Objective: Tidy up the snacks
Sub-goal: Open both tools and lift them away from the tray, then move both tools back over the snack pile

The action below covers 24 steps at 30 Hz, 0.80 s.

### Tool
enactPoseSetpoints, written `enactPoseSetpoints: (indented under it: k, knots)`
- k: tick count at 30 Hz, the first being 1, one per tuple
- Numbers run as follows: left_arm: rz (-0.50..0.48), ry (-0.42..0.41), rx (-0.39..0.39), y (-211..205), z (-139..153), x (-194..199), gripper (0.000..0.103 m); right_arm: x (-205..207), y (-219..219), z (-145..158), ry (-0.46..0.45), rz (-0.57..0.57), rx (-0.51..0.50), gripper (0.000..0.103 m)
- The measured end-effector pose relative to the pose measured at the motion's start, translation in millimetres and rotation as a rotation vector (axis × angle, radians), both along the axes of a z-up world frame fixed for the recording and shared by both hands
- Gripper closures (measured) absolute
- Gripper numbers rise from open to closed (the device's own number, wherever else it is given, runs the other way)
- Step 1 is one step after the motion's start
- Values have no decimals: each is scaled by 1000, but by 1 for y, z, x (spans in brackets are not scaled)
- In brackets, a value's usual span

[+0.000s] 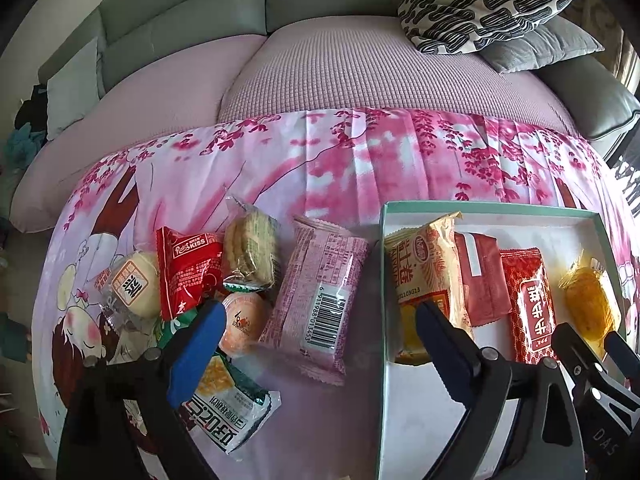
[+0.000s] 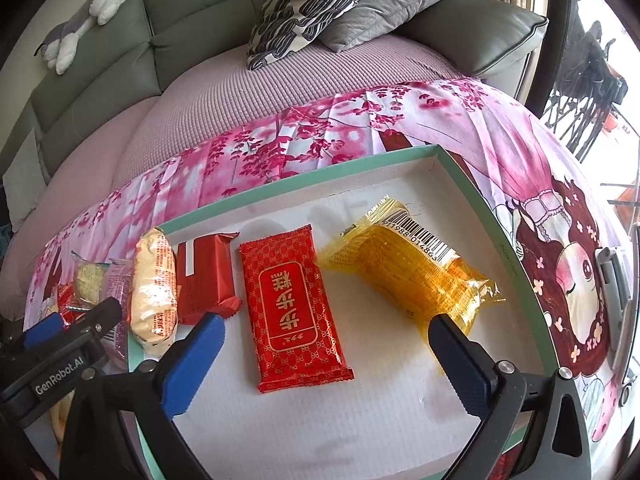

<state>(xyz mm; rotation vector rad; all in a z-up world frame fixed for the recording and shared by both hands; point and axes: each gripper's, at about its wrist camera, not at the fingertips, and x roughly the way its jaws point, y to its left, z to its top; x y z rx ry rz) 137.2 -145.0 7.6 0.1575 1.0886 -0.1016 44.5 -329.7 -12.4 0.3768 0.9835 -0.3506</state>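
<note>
A grey-green sofa (image 2: 192,28) fills the upper frame, its seat under a mauve cover (image 1: 340,76). A patterned pillow (image 1: 484,4) overlaps a grey pillow (image 1: 548,46) at upper right. A plush toy (image 2: 80,28) lies upper left. Daylight enters at right.

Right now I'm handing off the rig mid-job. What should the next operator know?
Left claw: open, empty, over the pink packet beside the box.
Right claw: open, empty, over the box, red packet between its fingers.
Done: four snacks in the box, including the yellow one.
Left: the pile on the cloth, such as the Kiss bag and biscuits.
</note>
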Motion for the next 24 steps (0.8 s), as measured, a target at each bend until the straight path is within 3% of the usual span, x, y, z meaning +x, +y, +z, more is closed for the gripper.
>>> enactPoseSetpoints:
  k: [7,15,24]
  knots:
    - [2,-1,13,7,1,-3,7,1,6,4,2,13,-50,0]
    - [12,-5,1,20,6,-10,7,-5,9,7,-14,-13,-39,0]
    - [78,9,-7,61,4,-26,7,-13,37,16,-64,32,-43,0]
